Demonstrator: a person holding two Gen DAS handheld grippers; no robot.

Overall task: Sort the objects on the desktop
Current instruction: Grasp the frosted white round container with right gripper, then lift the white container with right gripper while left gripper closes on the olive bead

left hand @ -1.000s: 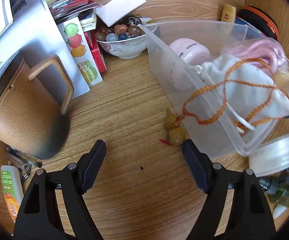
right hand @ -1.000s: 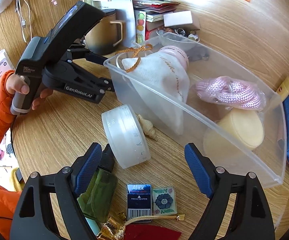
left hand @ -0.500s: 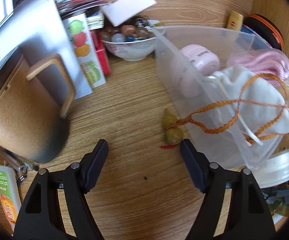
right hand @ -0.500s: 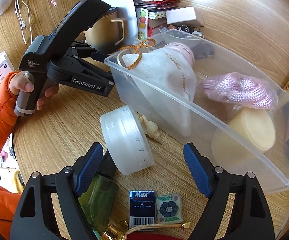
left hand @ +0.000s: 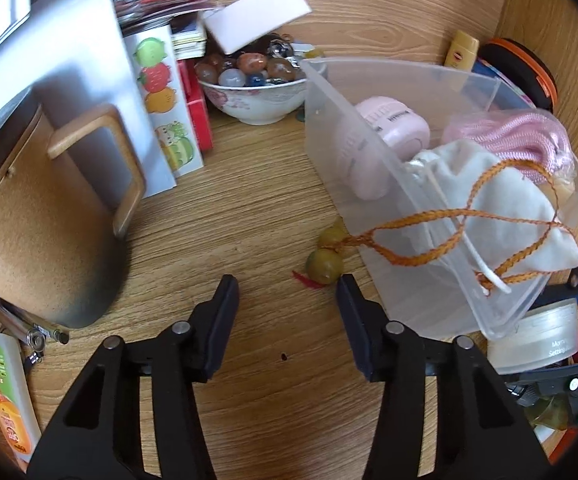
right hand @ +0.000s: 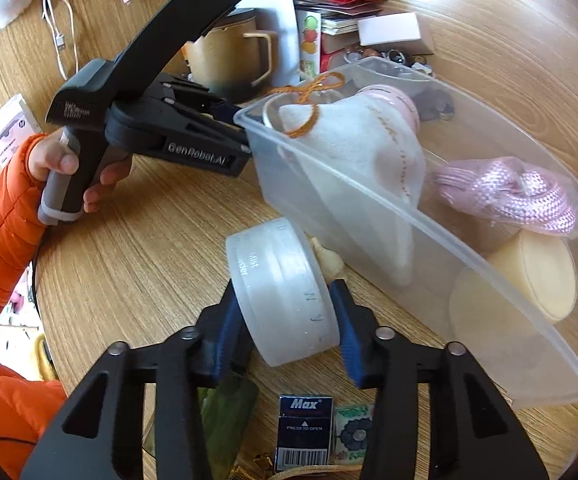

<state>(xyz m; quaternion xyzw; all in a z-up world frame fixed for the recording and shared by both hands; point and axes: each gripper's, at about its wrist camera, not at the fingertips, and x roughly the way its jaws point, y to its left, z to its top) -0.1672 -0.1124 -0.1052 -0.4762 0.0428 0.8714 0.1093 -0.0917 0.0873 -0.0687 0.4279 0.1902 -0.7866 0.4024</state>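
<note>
Jar [right hand: 285,292]: smooth plastic, prob. light and slippery; right gripper [right hand: 287,320] closing across its rim, pads touching. Left gripper [left hand: 287,312] narrowing, holding nothing.

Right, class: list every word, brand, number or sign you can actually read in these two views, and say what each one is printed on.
"GenRobot.AI": side of the left gripper.
"Max" and "PRESS TO OPEN": small dark box, above a barcode.
"Setting", below a cut-off "Morn...": round white jar.
Pink case: print too blurred.
Orange-and-white tube: characters too blurred.
Left gripper's handle label: too small.
</note>
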